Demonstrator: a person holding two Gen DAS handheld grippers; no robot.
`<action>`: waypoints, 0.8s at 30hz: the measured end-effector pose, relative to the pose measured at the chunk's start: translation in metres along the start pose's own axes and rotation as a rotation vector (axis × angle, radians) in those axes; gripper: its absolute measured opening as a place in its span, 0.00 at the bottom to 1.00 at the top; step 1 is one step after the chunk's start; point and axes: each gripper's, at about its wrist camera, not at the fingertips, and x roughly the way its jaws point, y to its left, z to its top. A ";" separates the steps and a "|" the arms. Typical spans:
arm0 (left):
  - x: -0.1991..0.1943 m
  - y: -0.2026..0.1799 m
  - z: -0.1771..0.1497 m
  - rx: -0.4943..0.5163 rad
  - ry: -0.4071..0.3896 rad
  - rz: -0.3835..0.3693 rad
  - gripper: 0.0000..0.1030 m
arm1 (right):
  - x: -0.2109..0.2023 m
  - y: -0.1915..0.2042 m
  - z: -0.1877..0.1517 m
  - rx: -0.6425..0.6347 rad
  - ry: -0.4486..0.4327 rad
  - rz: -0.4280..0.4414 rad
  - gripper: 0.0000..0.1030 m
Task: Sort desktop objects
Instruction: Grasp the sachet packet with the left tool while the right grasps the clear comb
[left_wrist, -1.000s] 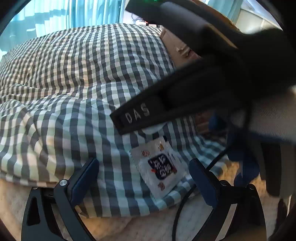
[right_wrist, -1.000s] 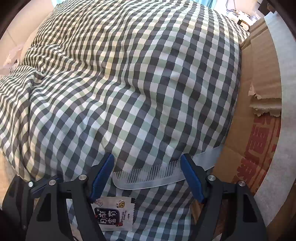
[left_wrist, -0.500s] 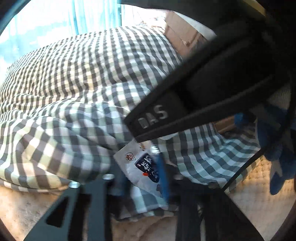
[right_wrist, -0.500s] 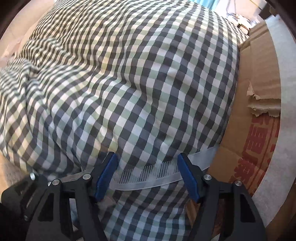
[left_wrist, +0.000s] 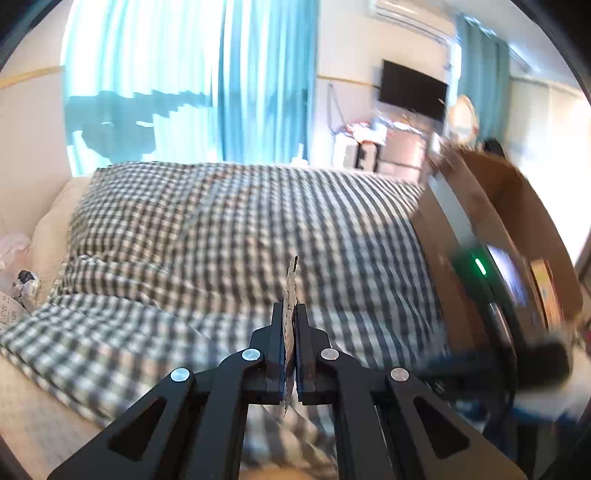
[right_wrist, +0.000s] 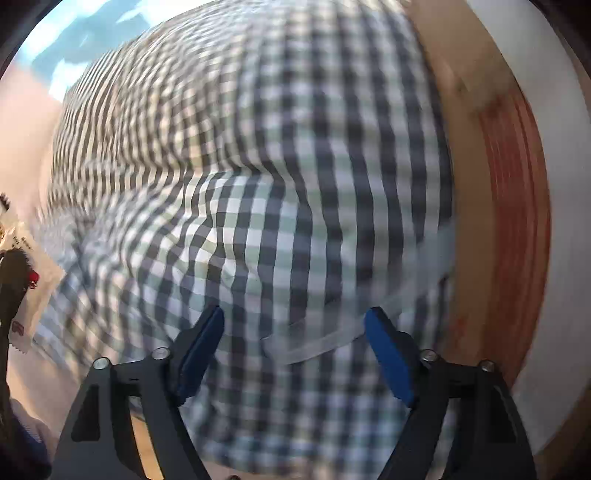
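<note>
My left gripper (left_wrist: 290, 314) is shut on a small white snack sachet (left_wrist: 290, 288), held edge-on and lifted above the checked cloth (left_wrist: 221, 236). The sachet also shows at the left edge of the right wrist view (right_wrist: 35, 291). My right gripper (right_wrist: 293, 325) is open over the cloth. A clear plastic comb (right_wrist: 332, 332), blurred, lies on the cloth between its blue fingertips (right_wrist: 207, 332), its handle reaching right toward the cardboard box (right_wrist: 491, 184).
A cardboard box (left_wrist: 509, 206) stands at the right of the cloth, with the right gripper's black body (left_wrist: 498, 295) beside it. Crumpled wrappers (left_wrist: 18, 291) lie at the far left. Blue curtains (left_wrist: 221, 81) and a TV (left_wrist: 412, 90) are behind.
My left gripper closed on the sachet and lifted it off the cloth, tilting up toward the room. My right gripper shifted over the comb, still open; its view is now blurred.
</note>
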 end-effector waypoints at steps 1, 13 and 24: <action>-0.001 0.005 0.006 -0.018 -0.006 0.002 0.03 | 0.002 -0.006 -0.002 0.055 0.015 0.006 0.80; -0.024 0.034 0.063 -0.062 -0.083 -0.002 0.03 | 0.000 -0.010 -0.026 0.183 -0.069 0.017 0.71; -0.055 0.047 0.109 -0.093 -0.228 0.030 0.03 | -0.027 -0.024 -0.028 0.041 -0.144 0.063 0.29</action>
